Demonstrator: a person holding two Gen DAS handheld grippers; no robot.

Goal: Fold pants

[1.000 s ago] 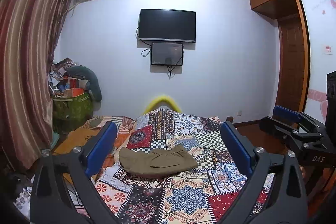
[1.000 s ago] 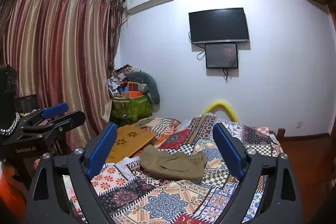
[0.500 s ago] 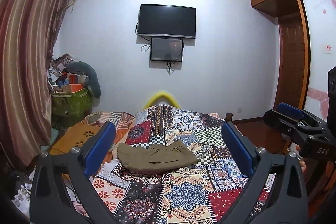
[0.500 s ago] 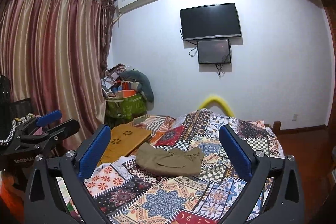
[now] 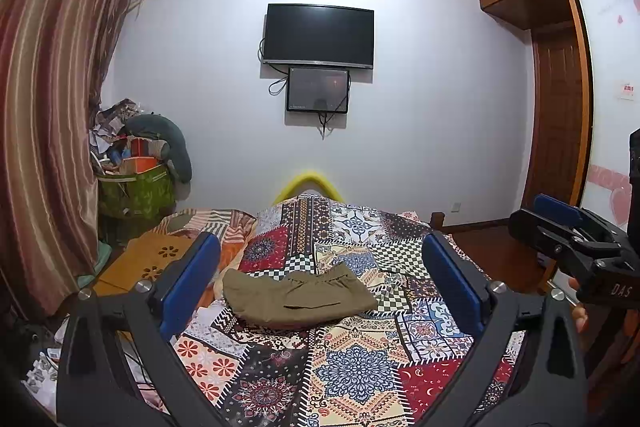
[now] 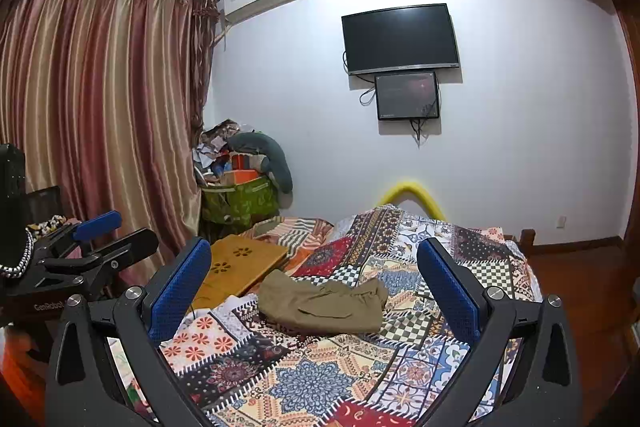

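The olive-green pants were seen folded into a compact bundle on the patchwork bedspread, just beside the wooden lap tray. The left claw was held wide open short of the pants, nothing between its blue pads. The right claw was likewise spread fully and empty, apart from the pants.

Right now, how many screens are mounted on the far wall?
2. A large dark television hangs high on the wall, and a smaller dark screen sits directly below it, with cables hanging beside and beneath. No others show; none seems hidden.
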